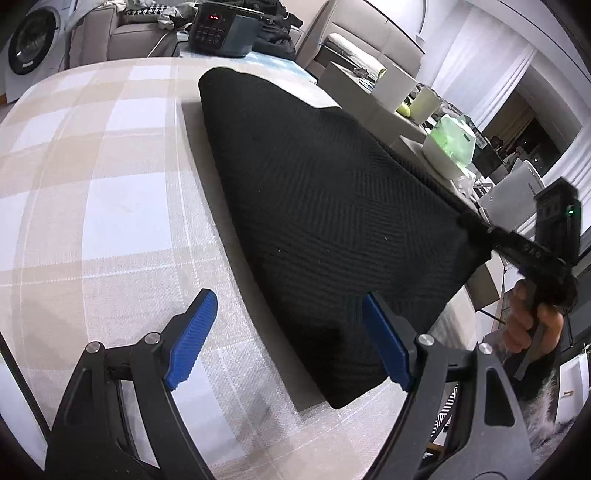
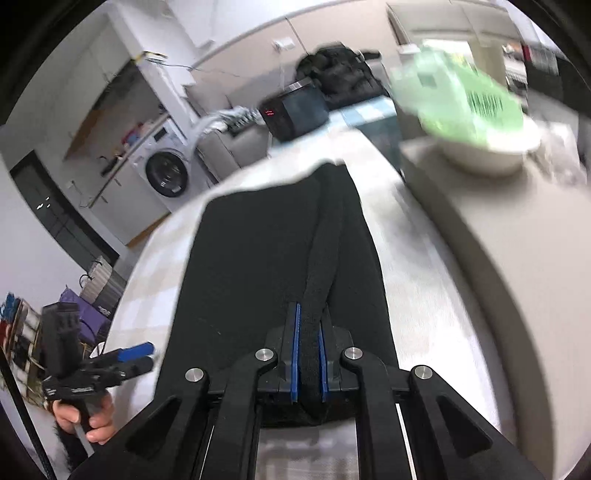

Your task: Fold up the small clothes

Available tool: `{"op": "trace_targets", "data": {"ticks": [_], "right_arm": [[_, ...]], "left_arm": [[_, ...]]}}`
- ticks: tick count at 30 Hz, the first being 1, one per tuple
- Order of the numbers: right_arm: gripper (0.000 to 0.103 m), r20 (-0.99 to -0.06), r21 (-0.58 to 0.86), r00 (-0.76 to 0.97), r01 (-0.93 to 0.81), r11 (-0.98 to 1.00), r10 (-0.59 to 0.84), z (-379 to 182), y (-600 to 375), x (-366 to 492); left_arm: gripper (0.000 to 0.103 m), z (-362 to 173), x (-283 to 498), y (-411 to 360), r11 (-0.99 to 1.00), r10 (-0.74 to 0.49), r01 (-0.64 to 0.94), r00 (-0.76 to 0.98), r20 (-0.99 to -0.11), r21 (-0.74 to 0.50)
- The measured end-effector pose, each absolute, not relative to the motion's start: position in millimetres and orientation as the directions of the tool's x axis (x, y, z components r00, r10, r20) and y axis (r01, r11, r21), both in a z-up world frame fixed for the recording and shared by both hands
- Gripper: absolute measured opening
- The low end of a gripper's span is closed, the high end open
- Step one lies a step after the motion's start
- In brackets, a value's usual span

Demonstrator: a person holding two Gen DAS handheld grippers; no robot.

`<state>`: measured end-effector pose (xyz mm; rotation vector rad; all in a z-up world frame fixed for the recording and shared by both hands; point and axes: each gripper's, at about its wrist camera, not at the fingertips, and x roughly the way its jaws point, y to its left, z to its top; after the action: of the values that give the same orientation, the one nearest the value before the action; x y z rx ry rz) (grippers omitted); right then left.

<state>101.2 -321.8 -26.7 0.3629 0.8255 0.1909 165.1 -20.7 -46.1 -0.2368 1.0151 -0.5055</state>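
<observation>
A black knitted garment (image 1: pixel 317 206) lies partly on the checked beige tablecloth (image 1: pixel 110 192), with its right corner lifted. My right gripper (image 2: pixel 309 354) is shut on a bunched edge of the black garment (image 2: pixel 258 258); it also shows in the left wrist view (image 1: pixel 476 225), pulling that corner up. My left gripper (image 1: pixel 288 339) is open and empty, just above the cloth at the garment's near edge, one blue pad (image 1: pixel 192 339) over the tablecloth and the other (image 1: pixel 386 343) over the fabric. It also shows in the right wrist view (image 2: pixel 136 354).
A black appliance with a red display (image 1: pixel 225 29) stands at the table's far end beside a dark clothes pile (image 1: pixel 277 37). A white bowl with a green bag (image 1: pixel 448 147) sits on a side surface to the right. A washing machine (image 1: pixel 33 40) stands beyond.
</observation>
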Motion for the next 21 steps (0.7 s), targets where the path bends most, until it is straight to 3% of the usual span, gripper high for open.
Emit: {"op": "trace_targets", "data": {"ticks": [4, 7, 11, 15, 16, 20, 21], "right_arm": [[0.008, -0.709, 0.280, 0.677, 0.013, 0.960, 0.198, -23.2, -326.0, 101.1], [0.008, -0.817, 0.216, 0.566, 0.125, 0.968, 0.110, -62.1, -333.4, 113.4], [0.013, -0.799, 0.348, 0.568, 0.173, 0.922, 0.195, -67.7, -352.3, 104.8], [0.040, -0.741, 0.426, 0.616, 0.125, 0.896, 0.267, -56.0, -357.4, 104.2], [0.040, -0.738, 0.424, 0.618, 0.110, 0.899, 0.273, -56.2, -356.0, 107.7], [0.039, -0.754, 0.442, 0.579, 0.096, 0.892, 0.311, -73.9, -346.8, 123.8], [0.033, -0.756, 0.441, 0.573, 0.090, 0.893, 0.316, -74.1, -342.7, 124.4]], "left_arm": [[0.079, -48.6, 166.7, -23.4, 0.859, -0.510, 0.290, 0.419, -0.751, -0.421], [0.079, -55.3, 169.4, -26.3, 0.863, -0.503, 0.282, 0.405, -0.764, -0.419], [0.079, -59.8, 173.6, -31.4, 0.865, -0.498, 0.283, 0.403, -0.768, -0.414], [0.078, -65.7, 186.0, -37.5, 0.863, -0.505, 0.270, 0.406, -0.762, -0.428], [0.075, -66.6, 190.2, -38.6, 0.861, -0.508, 0.262, 0.419, -0.753, -0.435], [0.040, -70.5, 209.9, -41.4, 0.870, -0.490, 0.210, 0.460, -0.740, -0.445], [0.036, -71.4, 213.6, -41.2, 0.871, -0.487, 0.200, 0.465, -0.740, -0.448]]}}
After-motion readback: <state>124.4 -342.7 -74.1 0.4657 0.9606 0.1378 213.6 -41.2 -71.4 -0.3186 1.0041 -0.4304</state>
